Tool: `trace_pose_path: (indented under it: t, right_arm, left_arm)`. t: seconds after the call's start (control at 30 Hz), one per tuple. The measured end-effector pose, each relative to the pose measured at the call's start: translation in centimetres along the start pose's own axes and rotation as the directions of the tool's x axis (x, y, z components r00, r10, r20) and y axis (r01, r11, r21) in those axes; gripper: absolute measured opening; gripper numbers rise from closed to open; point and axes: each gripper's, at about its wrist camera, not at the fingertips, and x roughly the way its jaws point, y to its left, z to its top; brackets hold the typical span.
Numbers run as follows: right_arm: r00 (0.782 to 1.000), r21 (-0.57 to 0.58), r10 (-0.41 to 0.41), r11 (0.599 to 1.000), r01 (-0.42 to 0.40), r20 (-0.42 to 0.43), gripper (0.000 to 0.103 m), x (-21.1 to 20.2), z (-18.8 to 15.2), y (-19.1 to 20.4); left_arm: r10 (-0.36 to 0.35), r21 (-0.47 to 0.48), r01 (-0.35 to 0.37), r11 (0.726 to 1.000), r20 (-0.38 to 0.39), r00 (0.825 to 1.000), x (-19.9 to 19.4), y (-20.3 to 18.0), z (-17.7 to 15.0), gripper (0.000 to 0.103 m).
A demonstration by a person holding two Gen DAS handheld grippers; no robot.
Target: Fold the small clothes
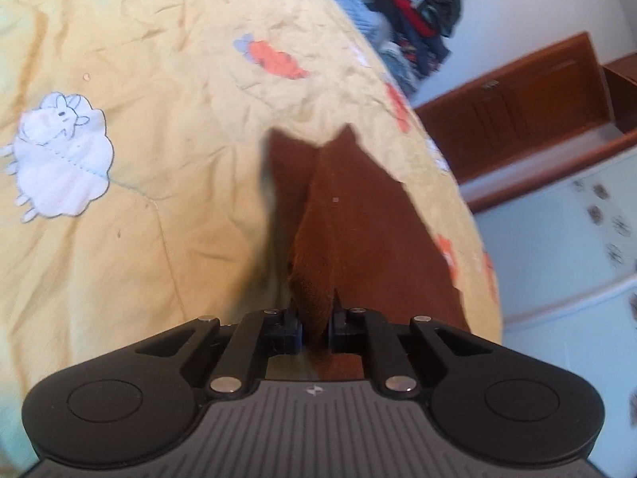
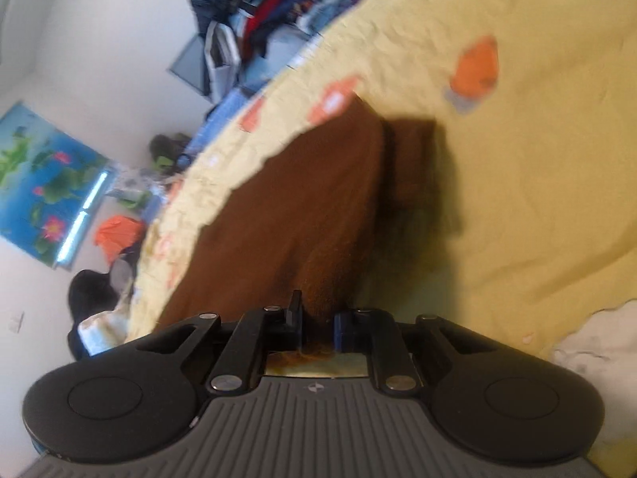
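A small brown garment [image 1: 358, 223] hangs over the yellow bedspread [image 1: 159, 59], held up by both grippers. My left gripper [image 1: 316, 318] is shut on one edge of it, the cloth pinched between the fingers. In the right wrist view the same brown garment [image 2: 286, 215] stretches away from my right gripper [image 2: 318, 324], which is shut on another edge. The cloth hangs slack with a fold down its middle and casts a shadow on the bedspread. The far end of the garment is blurred.
The bedspread has a white sheep patch [image 1: 59, 155] and orange prints [image 1: 278, 59]. A pile of dark clothes [image 1: 418, 8] lies at the bed's far end. Brown wooden furniture [image 1: 537, 111] stands beside the bed. A flower picture [image 2: 43, 183] hangs on the wall. White cloth [image 2: 597, 350] lies at right.
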Motion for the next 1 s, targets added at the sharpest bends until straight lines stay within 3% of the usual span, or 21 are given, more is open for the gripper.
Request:
trace_pose_path:
  t: [0.13, 0.2, 0.27, 0.3, 0.33, 0.37, 0.4, 0.43, 0.47, 0.5, 0.6, 0.63, 0.67, 0.73, 0.8, 0.83, 0.87, 0.9, 0.93, 1.0]
  right_arm:
    - [0.998, -0.053, -0.009, 0.999, 0.006, -0.056, 0.018, -3.1, -1.4, 0.1]
    - [0.992, -0.07, -0.055, 0.996, 0.048, -0.111, 0.02, -3.0, -2.9, -0.8]
    - [0.986, -0.043, -0.11, 0.993, 0.106, -0.127, 0.033, -2.4, -3.8, -1.8]
    - [0.987, -0.009, -0.12, 0.993, 0.12, -0.11, 0.035, -2.6, -3.6, -2.3]
    - [0.991, 0.02, -0.11, 0.993, 0.112, -0.075, 0.044, -3.1, -3.2, -2.6]
    - [0.994, 0.028, -0.104, 0.994, 0.104, -0.023, 0.062, -3.6, -2.4, -2.4]
    - [0.994, 0.011, -0.102, 0.995, 0.101, 0.035, 0.071, -4.1, -1.5, -1.9]
    - [0.99, -0.025, -0.107, 0.994, 0.109, 0.087, 0.081, -4.2, -0.4, -1.1]
    - [0.987, -0.07, -0.112, 0.99, 0.121, 0.116, 0.082, -3.7, 0.9, -0.3]
    - [0.986, -0.116, -0.112, 0.985, 0.126, 0.124, 0.082, -2.8, 2.2, 0.6]
    - [0.991, -0.18, -0.092, 0.978, 0.108, 0.093, 0.082, 1.9, 6.5, 2.0]
    - [0.993, -0.186, -0.096, 0.977, 0.108, 0.071, 0.081, 3.9, 7.8, 1.9]
    - [0.991, -0.188, -0.122, 0.974, 0.13, 0.057, 0.081, 5.9, 8.9, 1.8]
    - [0.982, -0.185, -0.19, 0.965, 0.188, 0.007, 0.078, 9.5, 10.3, 1.7]
    - [0.974, -0.209, -0.223, 0.955, 0.211, -0.033, 0.078, 12.2, 10.3, 2.1]
    - [0.976, -0.249, -0.218, 0.946, 0.208, -0.013, 0.075, 12.9, 10.1, 2.6]
    - [0.977, -0.286, -0.214, 0.937, 0.201, -0.016, 0.046, 13.5, 9.7, 3.3]
    - [0.975, -0.307, -0.216, 0.932, 0.193, -0.042, 0.02, 14.1, 9.4, 3.7]
    - [0.974, -0.329, -0.222, 0.924, 0.195, -0.046, 0.015, 14.4, 9.2, 4.1]
    - [0.982, -0.385, -0.183, 0.904, 0.184, 0.039, 0.014, 13.1, 8.8, 5.2]
  left_arm:
    - [0.076, 0.109, -0.075, 0.991, -0.005, 0.997, -2.9, 1.7, -1.8, 0.011]
    - [0.109, 0.103, -0.104, 0.989, -0.043, 0.993, -3.0, 3.7, -2.5, 0.014]
    - [0.11, 0.08, -0.107, 0.991, -0.031, 0.993, -4.3, 4.6, -2.5, 0.019]
    - [0.104, 0.094, -0.104, 0.99, 0.004, 0.995, -5.2, 4.4, -2.1, 0.019]
    - [0.105, 0.122, -0.111, 0.986, 0.057, 0.993, -6.3, 3.8, -1.6, 0.022]
    - [0.112, 0.155, -0.129, 0.979, 0.119, 0.987, -7.1, 2.9, -0.8, 0.039]
    - [0.117, 0.188, -0.15, 0.971, 0.175, 0.978, -7.4, 1.7, 0.2, 0.055]
    - [0.121, 0.219, -0.17, 0.961, 0.221, 0.968, -7.3, 0.5, 1.1, 0.092]
    - [0.127, 0.252, -0.196, 0.948, 0.266, 0.956, -6.7, -0.7, 1.9, 0.1]
    - [0.128, 0.294, -0.22, 0.93, 0.301, 0.945, -5.5, -2.1, 2.9, 0.1]
    - [0.179, 0.392, -0.276, 0.878, 0.266, 0.947, 1.2, -5.6, 5.9, 0.097]
    - [0.193, 0.423, -0.28, 0.862, 0.237, 0.952, 3.9, -6.4, 6.8, 0.088]
    - [0.237, 0.44, -0.31, 0.843, 0.213, 0.948, 6.4, -7.0, 7.5, 0.072]
    - [0.343, 0.467, -0.374, 0.802, 0.153, 0.927, 10.9, -7.8, 8.2, 0.063]
    - [0.36, 0.512, -0.364, 0.778, 0.11, 0.926, 13.5, -8.0, 7.8, 0.056]
    - [0.374, 0.549, -0.381, 0.744, 0.129, 0.918, 14.3, -8.4, 7.4, 0.033]
    - [0.376, 0.593, -0.395, 0.701, 0.164, 0.912, 14.4, -8.9, 6.6, 0.004]
    - [0.363, 0.606, -0.405, 0.684, 0.199, 0.91, 14.1, -9.3, 6.3, 0.004]
    - [0.354, 0.598, -0.431, 0.676, 0.249, 0.901, 13.6, -9.3, 6.1, 0.004]
    - [0.383, 0.574, -0.508, 0.642, 0.334, 0.861, 13.2, -8.9, 6.2, 0.004]
